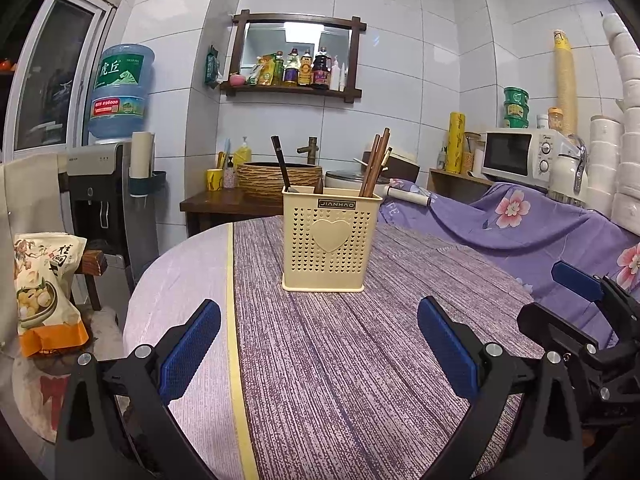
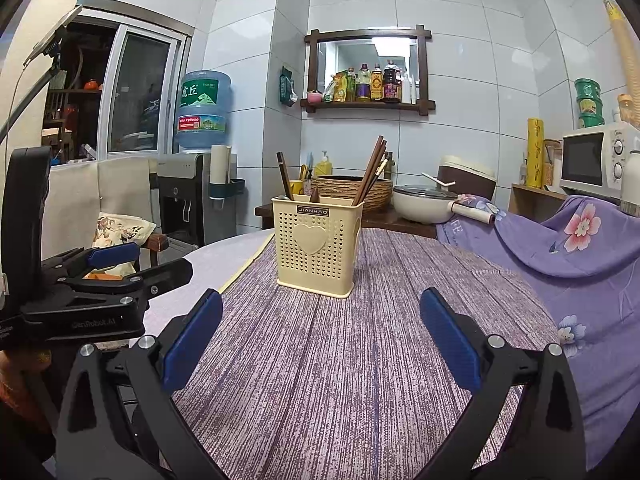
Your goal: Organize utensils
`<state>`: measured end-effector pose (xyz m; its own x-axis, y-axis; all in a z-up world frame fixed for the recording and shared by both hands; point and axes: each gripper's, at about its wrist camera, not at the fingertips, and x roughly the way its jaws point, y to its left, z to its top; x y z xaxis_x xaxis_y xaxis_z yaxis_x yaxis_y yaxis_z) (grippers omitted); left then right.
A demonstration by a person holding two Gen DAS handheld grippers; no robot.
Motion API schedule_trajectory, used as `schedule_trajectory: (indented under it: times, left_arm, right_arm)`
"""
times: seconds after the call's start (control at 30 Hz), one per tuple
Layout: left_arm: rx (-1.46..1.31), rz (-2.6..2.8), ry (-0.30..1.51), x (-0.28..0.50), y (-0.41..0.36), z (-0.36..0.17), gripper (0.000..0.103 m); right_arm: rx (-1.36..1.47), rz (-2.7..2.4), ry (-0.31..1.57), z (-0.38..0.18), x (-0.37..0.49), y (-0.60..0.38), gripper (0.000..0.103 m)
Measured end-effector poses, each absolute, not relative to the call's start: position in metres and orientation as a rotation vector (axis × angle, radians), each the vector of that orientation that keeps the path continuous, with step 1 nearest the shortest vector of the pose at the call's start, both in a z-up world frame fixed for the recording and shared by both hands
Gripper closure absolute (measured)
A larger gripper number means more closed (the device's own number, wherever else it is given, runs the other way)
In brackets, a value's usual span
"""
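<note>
- A cream utensil holder with a heart on its front stands upright on the purple table runner, near the middle of the round table.
- Brown chopsticks lean out of its right side; a dark-handled utensil rises from its left side.
- The left gripper hangs above the runner, short of the holder, jaws wide and holding nothing.
- The right gripper hangs likewise, jaws wide, nothing between them.
- A flowered purple cloth lies to the right.
</note>
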<state>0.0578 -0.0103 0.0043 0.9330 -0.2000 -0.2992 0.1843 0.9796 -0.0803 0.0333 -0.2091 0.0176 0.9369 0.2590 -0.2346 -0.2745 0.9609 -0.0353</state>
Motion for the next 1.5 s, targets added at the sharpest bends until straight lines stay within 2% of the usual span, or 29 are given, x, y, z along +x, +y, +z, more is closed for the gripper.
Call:
schedule_trajectory:
  times: [1.5]
  left_arm:
    - [-0.047, -0.197, 0.319, 0.0581, -0.0110, 0.0026, 0.006]
  right_arm:
    - [-0.068, 0.274, 0.242, 0.0149, 0.0351, -0.2057, 0.006]
